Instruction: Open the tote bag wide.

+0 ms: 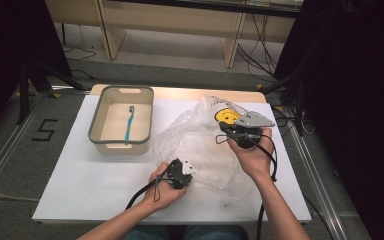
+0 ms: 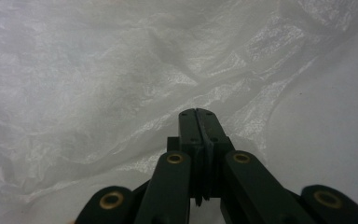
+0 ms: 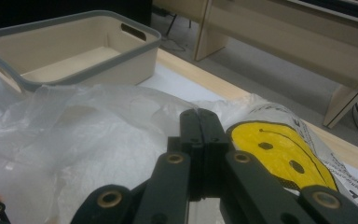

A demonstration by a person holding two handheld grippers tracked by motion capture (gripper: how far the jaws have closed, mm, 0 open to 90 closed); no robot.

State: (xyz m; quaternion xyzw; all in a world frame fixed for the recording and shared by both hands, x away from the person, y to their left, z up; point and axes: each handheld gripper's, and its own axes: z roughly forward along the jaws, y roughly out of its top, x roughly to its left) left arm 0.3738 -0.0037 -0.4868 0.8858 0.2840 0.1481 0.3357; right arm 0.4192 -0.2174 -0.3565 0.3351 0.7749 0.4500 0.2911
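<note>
A crumpled clear plastic bag (image 1: 200, 145) with a yellow smiley print (image 1: 226, 116) lies on the white table top (image 1: 100, 180). My left gripper (image 1: 182, 169) is at the bag's near edge, its jaws shut, and its tips (image 2: 196, 111) rest against the wrinkled film (image 2: 121, 93). My right gripper (image 1: 223, 126) hovers over the bag's far right part, also shut. In its own view its tips (image 3: 198, 112) sit just left of the smiley (image 3: 279, 154). Whether either pair of jaws pinches the film I cannot tell.
A beige bin with a grey rim (image 1: 121, 90) stands at the back left of the table, and a blue toothbrush (image 1: 129, 123) lies in it. The bin (image 3: 107, 70) appears ahead of the right gripper. Wooden furniture legs and cables are on the floor beyond the table.
</note>
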